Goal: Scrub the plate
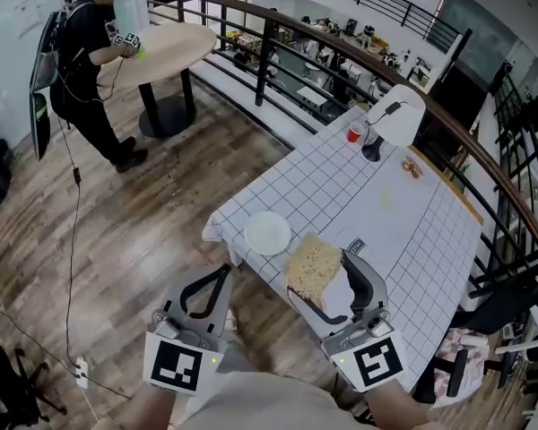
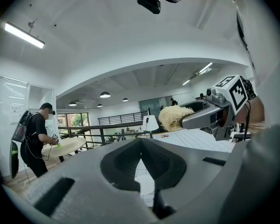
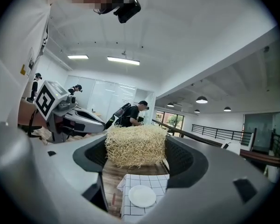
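The tablecloth [image 1: 341, 186] is white, dark-gridded; the plate [image 1: 268, 233] on it is white, the cup [image 1: 355, 133] red, the scrubbing pad [image 1: 312, 267] at its edge straw-yellow.

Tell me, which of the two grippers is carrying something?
The right gripper: its jaws clamp a straw-coloured scrub pad. The left gripper has its jaws shut on nothing.

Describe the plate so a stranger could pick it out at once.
Find the white, grid-clothed table beside the railing. On its near corner lies the plate: round, plain white, the only dish, far from the red cup and lamp at the other end.
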A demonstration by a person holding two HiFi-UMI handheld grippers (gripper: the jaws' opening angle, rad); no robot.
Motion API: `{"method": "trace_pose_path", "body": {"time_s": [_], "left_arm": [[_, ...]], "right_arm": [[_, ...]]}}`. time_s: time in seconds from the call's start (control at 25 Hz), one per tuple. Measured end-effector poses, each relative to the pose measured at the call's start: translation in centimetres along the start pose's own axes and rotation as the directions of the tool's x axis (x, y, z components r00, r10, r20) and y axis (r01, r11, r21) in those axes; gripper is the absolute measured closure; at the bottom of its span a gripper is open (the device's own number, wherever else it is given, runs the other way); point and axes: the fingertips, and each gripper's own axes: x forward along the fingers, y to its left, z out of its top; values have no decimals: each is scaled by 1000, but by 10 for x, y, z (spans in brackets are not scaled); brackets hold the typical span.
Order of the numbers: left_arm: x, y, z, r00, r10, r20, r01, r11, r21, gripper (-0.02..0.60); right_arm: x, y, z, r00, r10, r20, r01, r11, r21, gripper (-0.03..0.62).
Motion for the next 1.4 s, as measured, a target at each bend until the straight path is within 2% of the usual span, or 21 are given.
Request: {"method": "trace_pose_path", "body": {"time_s": [0.08, 0.28, 0.48, 0.72, 0.96, 1.08, 1.28, 1.4], "left_arm": [[18, 15, 2, 1000, -8, 2, 8, 1000, 2, 570], [33, 63, 0, 998, -58, 8, 58, 998, 0, 570], [53, 97, -3, 995, -101, 15, 101, 995, 2, 571], [72, 127, 4, 987, -153, 46, 151, 988, 39, 569], [81, 141, 3, 980, -185, 76, 183, 983, 28, 569], [85, 141, 2, 982, -181, 57, 179, 983, 39, 569], [96, 141, 7, 985, -168, 49, 169, 985, -19, 571], [98, 135, 16, 982, -177, 64, 176, 984, 23, 569]], "right_arm": [[19, -12, 1, 1000, 0, -4, 0, 1000, -6, 224], [68, -11, 14, 999, 10, -42, -13, 997, -82, 224], [102, -25, 20, 997, -53, -47, 49, 996, -70, 224], [133, -30, 33, 993, -112, -24, 110, 992, -60, 224], [145, -31, 40, 992, -122, 22, 123, 991, -57, 224], [147, -32, 43, 993, -116, 29, 118, 990, -73, 224], [149, -46, 43, 991, -128, 28, 129, 990, -55, 224], [146, -53, 41, 992, -123, 33, 124, 991, -42, 224]]}}
